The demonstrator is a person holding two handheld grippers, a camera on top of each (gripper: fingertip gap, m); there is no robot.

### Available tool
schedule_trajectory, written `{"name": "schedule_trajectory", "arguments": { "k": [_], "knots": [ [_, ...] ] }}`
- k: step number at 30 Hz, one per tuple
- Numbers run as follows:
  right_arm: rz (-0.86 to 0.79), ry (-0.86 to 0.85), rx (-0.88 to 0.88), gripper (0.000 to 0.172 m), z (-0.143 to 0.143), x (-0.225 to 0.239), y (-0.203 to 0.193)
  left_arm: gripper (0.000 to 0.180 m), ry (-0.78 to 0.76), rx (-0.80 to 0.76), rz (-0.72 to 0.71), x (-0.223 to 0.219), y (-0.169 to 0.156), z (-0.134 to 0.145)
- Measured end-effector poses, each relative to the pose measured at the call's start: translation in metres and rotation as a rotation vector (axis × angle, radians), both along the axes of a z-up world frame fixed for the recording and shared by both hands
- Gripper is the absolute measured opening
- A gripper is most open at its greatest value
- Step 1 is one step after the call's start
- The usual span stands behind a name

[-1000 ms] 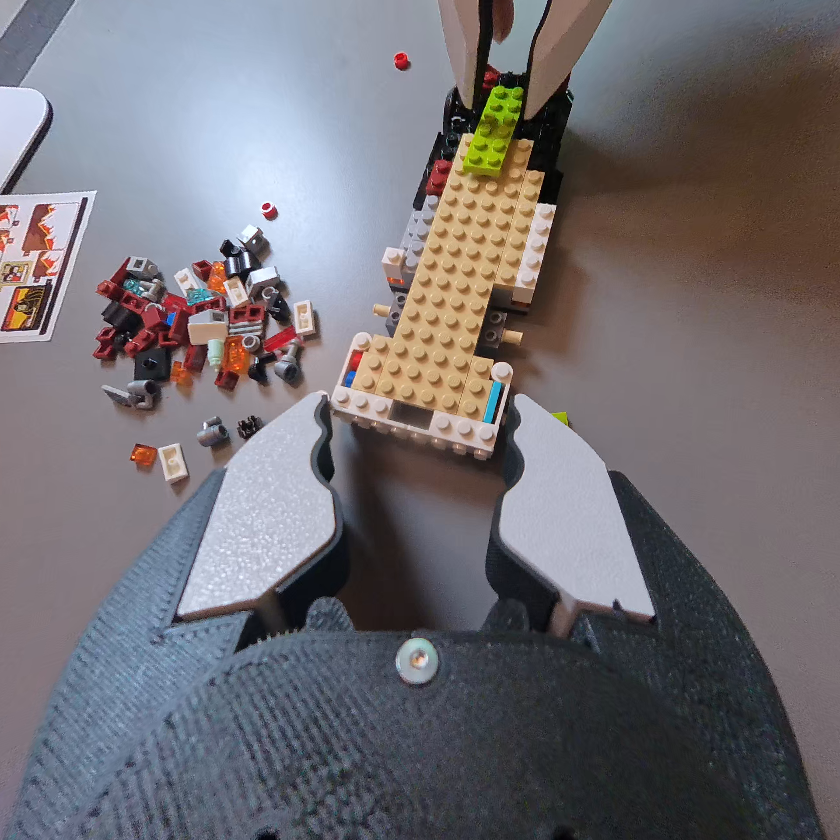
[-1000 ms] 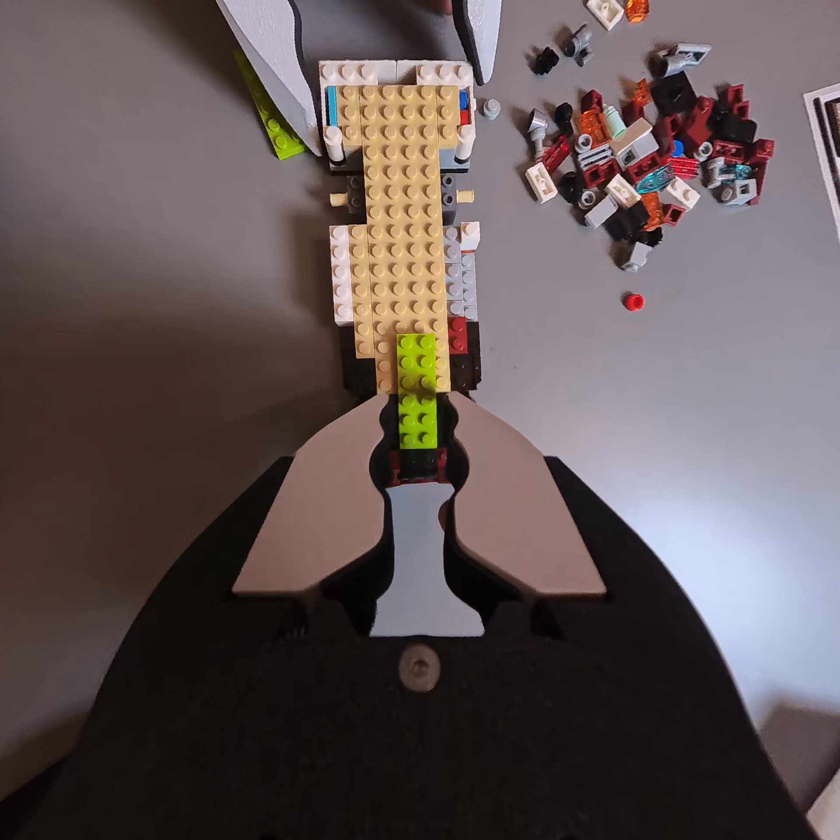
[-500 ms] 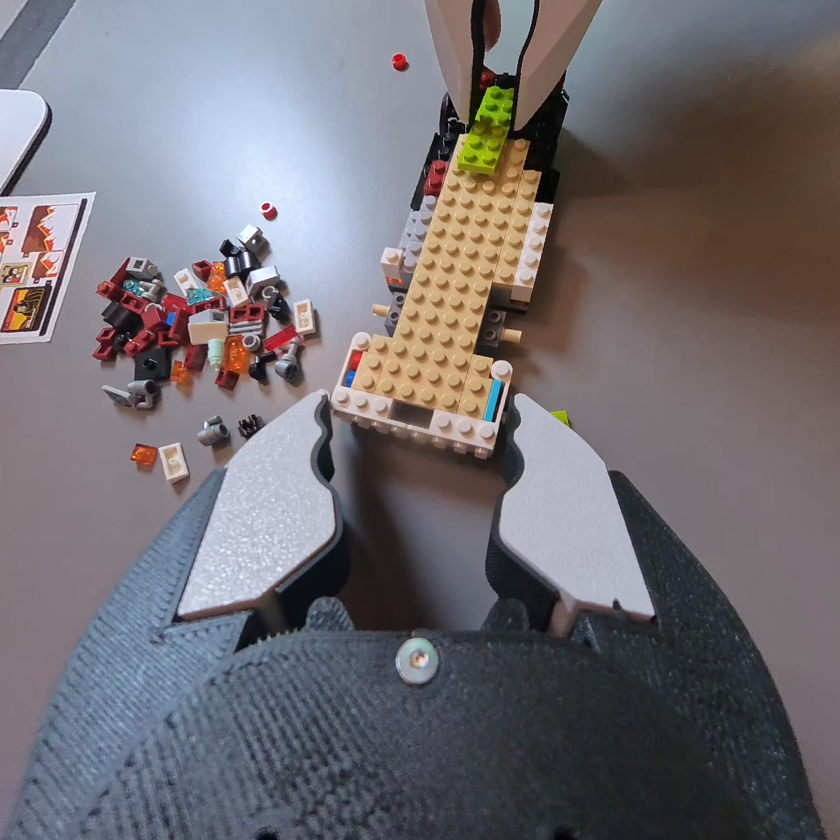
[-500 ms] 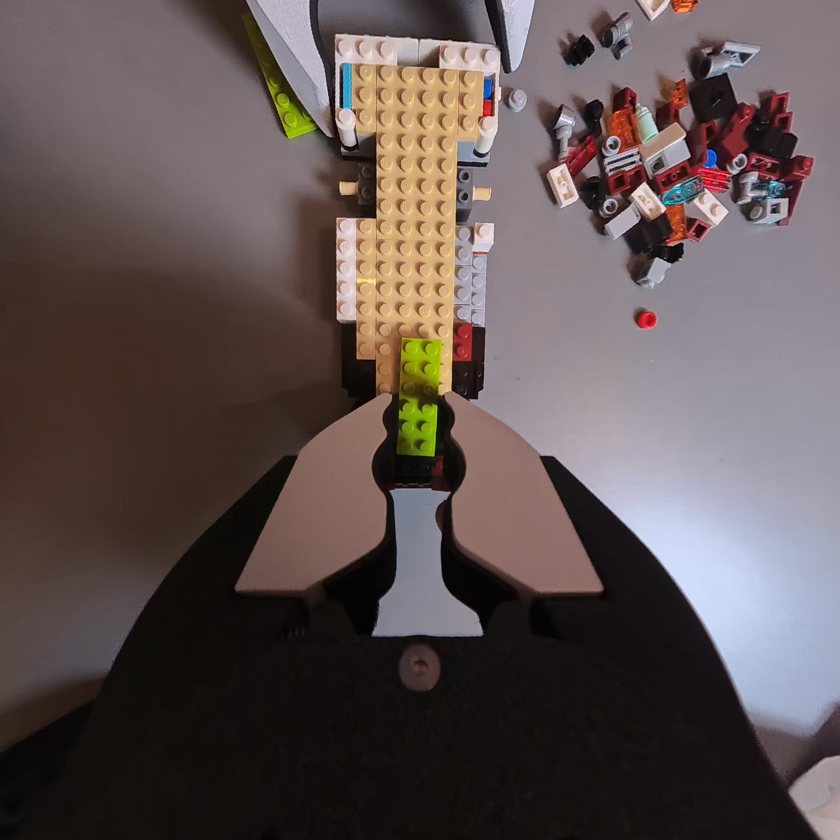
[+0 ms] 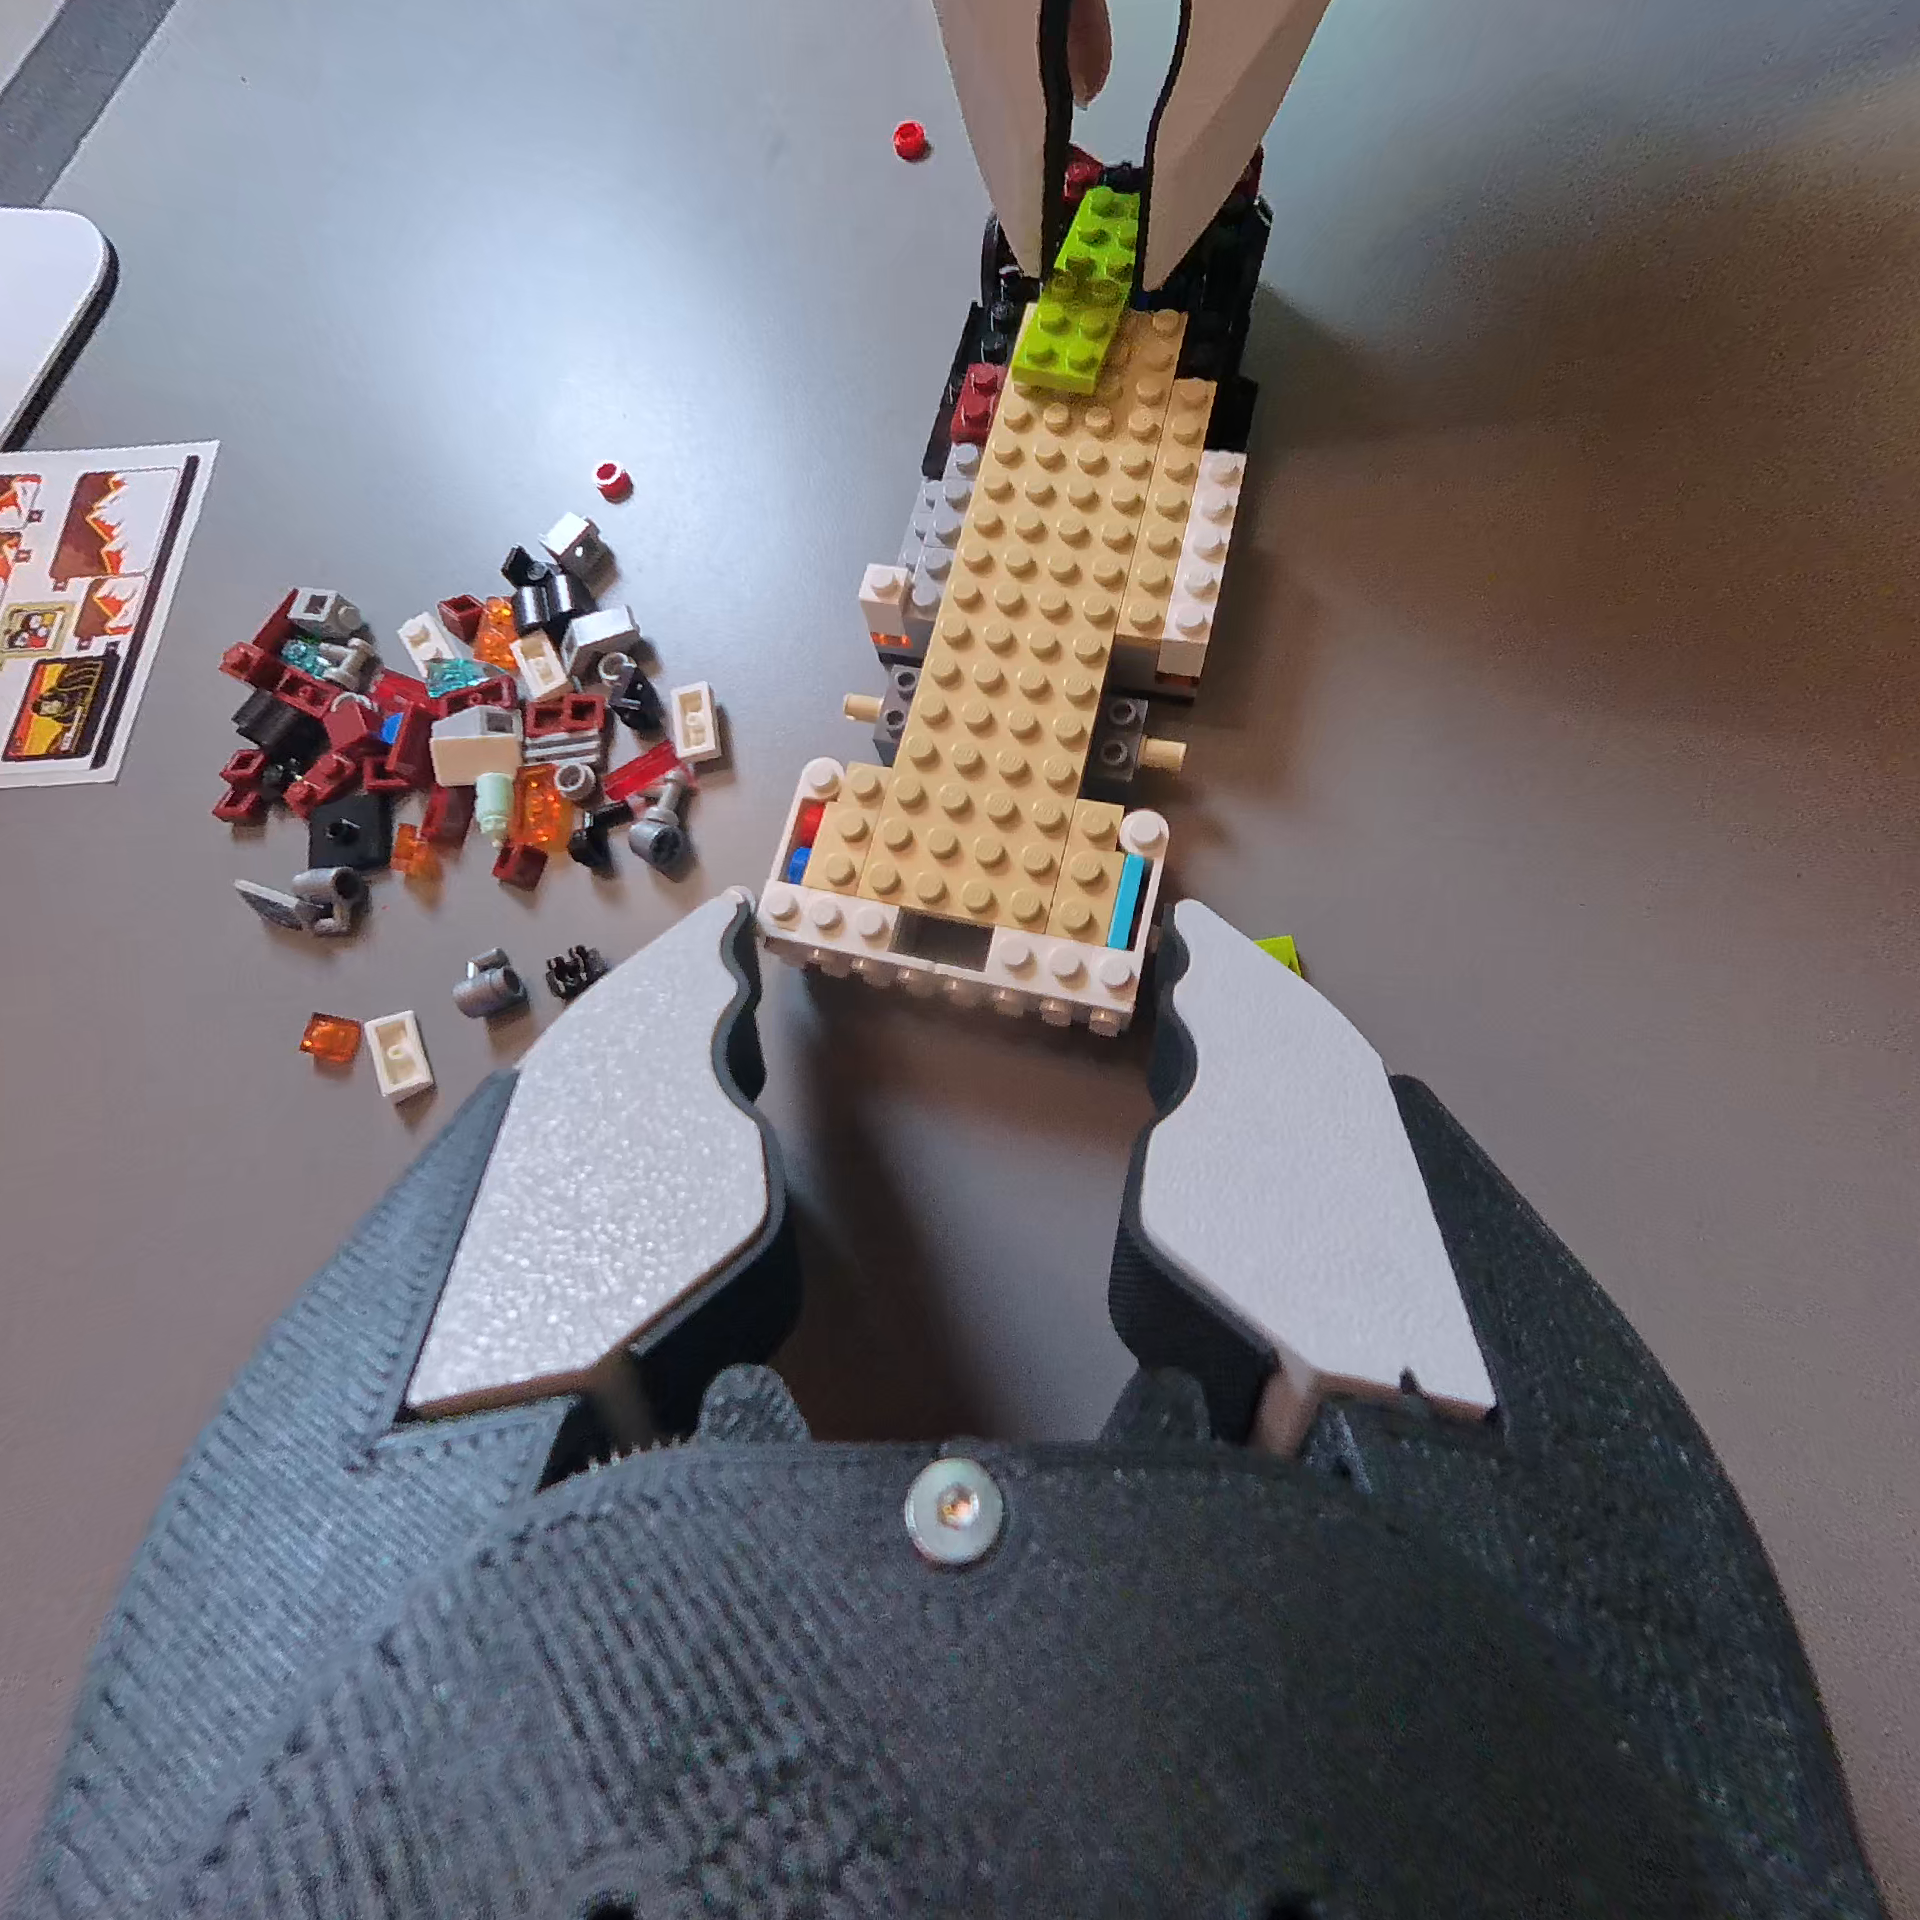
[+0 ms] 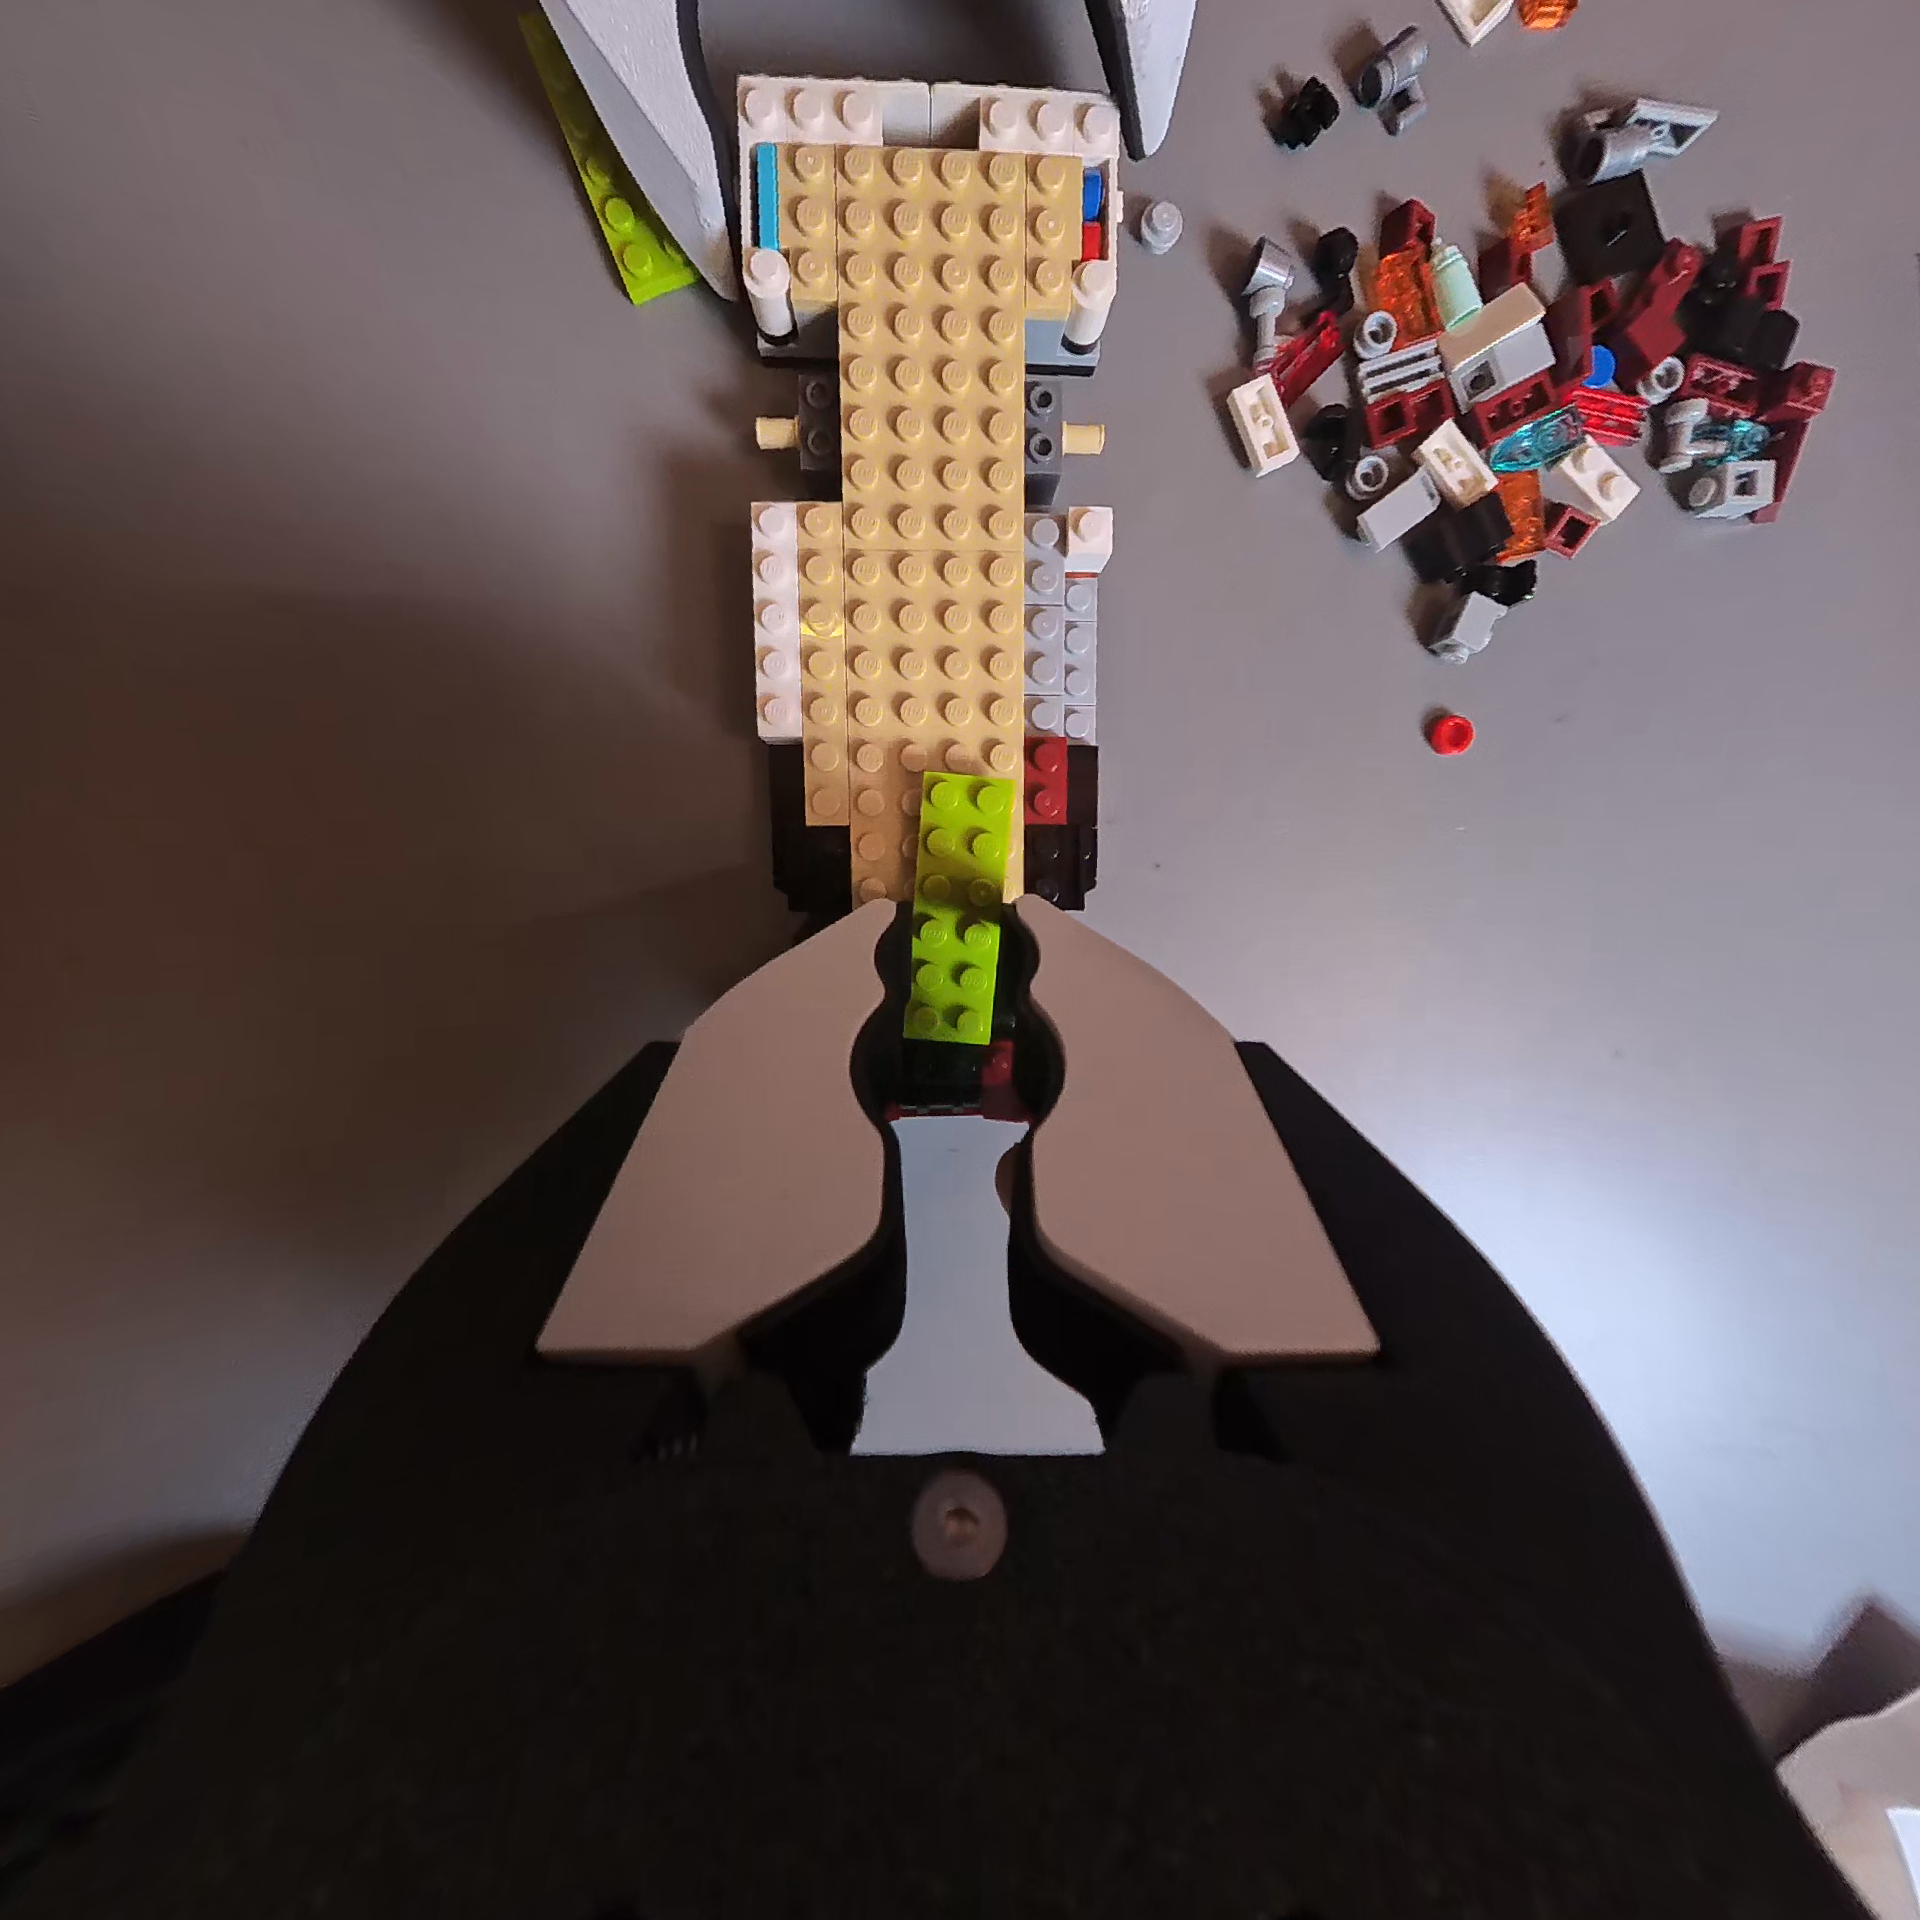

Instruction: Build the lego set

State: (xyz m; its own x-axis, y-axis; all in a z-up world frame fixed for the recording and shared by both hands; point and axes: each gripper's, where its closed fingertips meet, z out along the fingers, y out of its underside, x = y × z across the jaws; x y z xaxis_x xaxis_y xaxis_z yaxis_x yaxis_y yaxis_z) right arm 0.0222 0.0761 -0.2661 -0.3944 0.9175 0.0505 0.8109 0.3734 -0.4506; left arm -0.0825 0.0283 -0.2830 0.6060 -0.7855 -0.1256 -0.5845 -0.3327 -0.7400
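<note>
A long brick build with a tan studded top [image 5: 1039,644] lies on the dark table. My left gripper [image 5: 956,914] is wide, and its fingertips [image 5: 717,935] touch both sides of the build's white near end [image 5: 1039,961]. It also shows in the right wrist view [image 6: 925,114]. My right gripper [image 6: 961,912] is shut on a lime green plate [image 6: 961,894]. It holds the plate slightly askew over the tan studs at the build's dark far end. The left wrist view shows that plate [image 5: 1075,312] between the right gripper's fingers [image 5: 1008,156].
A pile of small loose bricks [image 5: 447,727] lies left of the build, with two red studs [image 5: 612,477] farther off. A second lime plate [image 6: 613,208] lies beside the left gripper's finger. A sticker sheet [image 5: 73,613] lies at the far left. The grippers' ends are close to 12 cm from one another.
The lime plate has shifted a little sideways over the build's far end and now sits slightly askew. The right fingers narrowed a little on it. The left gripper has not moved.
</note>
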Motion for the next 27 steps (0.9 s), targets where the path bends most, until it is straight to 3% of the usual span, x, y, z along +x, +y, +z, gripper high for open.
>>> {"name": "schedule_trajectory", "arguments": {
  "k": [20,27],
  "knots": [
    [0.025,0.025,-0.030,0.021,0.008,-0.001,0.003,0.073,-0.006,0.001,-0.007,0.000,0.000,0.000],
    [-0.026,0.046,-0.048,0.013,0.010,0.013,0.009,0.073,-0.007,0.004,-0.013,0.000,0.000,0.000]
  ]
}}
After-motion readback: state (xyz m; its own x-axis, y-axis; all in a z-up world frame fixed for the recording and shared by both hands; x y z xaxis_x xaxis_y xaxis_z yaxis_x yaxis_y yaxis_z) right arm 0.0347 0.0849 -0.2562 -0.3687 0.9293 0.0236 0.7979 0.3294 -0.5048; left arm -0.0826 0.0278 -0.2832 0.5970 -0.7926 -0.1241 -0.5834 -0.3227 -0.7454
